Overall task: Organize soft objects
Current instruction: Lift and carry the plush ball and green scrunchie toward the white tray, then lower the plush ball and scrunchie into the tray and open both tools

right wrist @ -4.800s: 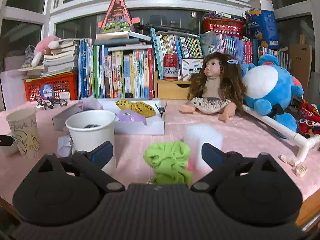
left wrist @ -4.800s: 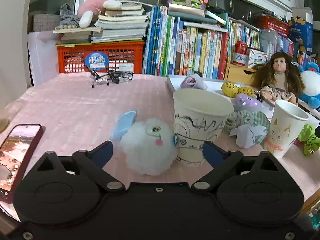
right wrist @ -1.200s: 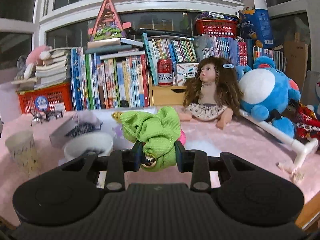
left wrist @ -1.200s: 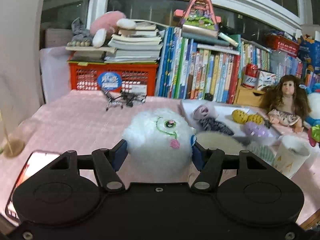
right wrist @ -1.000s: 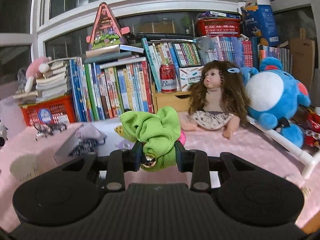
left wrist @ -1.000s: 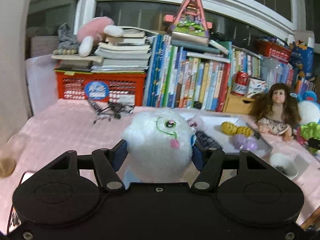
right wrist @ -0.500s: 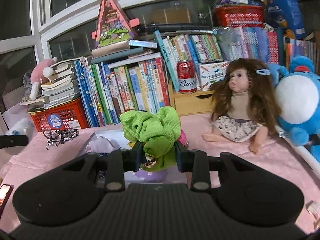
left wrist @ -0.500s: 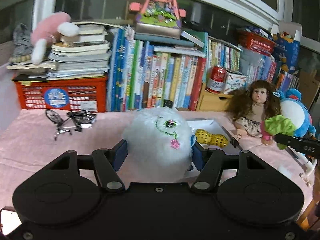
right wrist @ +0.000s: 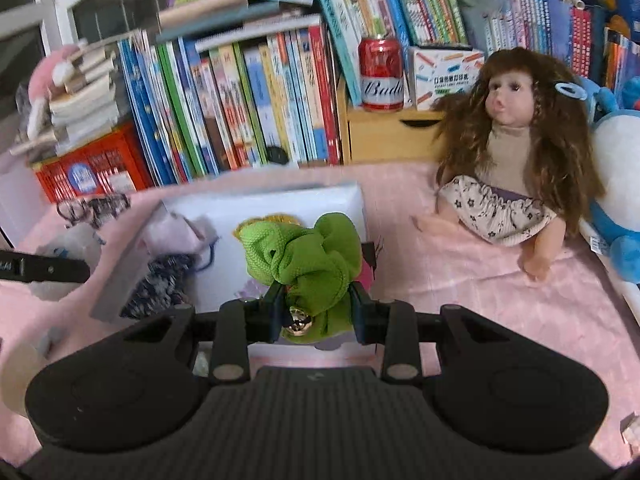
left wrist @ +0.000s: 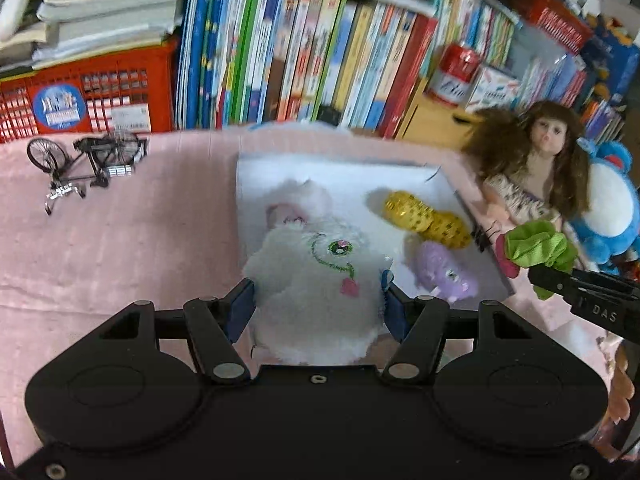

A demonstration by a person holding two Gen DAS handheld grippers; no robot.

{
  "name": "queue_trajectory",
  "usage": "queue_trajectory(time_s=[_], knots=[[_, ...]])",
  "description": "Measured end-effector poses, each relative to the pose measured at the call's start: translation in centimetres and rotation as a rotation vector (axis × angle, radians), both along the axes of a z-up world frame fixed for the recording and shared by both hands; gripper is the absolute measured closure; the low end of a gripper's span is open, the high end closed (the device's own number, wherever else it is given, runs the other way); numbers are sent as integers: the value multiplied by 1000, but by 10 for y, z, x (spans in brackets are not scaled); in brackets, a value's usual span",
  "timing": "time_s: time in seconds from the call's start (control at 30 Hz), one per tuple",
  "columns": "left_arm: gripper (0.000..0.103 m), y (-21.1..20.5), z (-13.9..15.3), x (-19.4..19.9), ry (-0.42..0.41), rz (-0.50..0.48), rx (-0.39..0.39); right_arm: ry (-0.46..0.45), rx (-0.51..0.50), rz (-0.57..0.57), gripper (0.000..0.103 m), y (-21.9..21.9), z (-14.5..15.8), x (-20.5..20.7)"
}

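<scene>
My left gripper [left wrist: 316, 304] is shut on a white fluffy plush ball [left wrist: 316, 280] with an embroidered face and holds it above the near left part of a white tray [left wrist: 344, 168]. The tray holds a yellow soft toy [left wrist: 424, 216] and a purple one [left wrist: 444, 272]. My right gripper [right wrist: 316, 308] is shut on a green scrunchie [right wrist: 304, 252] over the same tray [right wrist: 280, 200]; the scrunchie also shows at the right of the left wrist view [left wrist: 536, 248].
A doll [right wrist: 508, 160] sits right of the tray, with a blue plush [right wrist: 616, 184] beyond it. A row of books [left wrist: 304, 48] and a red basket [left wrist: 80, 96] line the back. A small bicycle model [left wrist: 84, 160] stands at the left on the pink cloth.
Both grippers have moved forward and tilted down over the white tray, each still holding its soft object. The tray now fills the middle of both views.
</scene>
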State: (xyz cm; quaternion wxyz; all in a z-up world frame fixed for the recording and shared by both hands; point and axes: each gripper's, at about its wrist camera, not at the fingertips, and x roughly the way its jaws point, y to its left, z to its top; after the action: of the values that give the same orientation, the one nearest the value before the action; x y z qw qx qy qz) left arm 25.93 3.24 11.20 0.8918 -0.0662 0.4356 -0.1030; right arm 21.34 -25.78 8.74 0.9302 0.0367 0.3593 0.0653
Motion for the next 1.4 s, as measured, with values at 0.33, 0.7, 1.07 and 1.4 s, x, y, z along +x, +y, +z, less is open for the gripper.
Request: queue_trajectory(time_s=[0.33,0.7,1.07,1.4], knots=[[40,-8,-33,35,114,17,38,80,-98,3,65,11,-21,26],[40,-18,-54,62,151,16,36,116,-104,11,65,19,-39,53],[39,-21,-61,89,176,56,-7,131,-66,18,65,26,-50,72],[24,-21,-63,84,209,44,1,146,11,-6,41,6,-52,68]])
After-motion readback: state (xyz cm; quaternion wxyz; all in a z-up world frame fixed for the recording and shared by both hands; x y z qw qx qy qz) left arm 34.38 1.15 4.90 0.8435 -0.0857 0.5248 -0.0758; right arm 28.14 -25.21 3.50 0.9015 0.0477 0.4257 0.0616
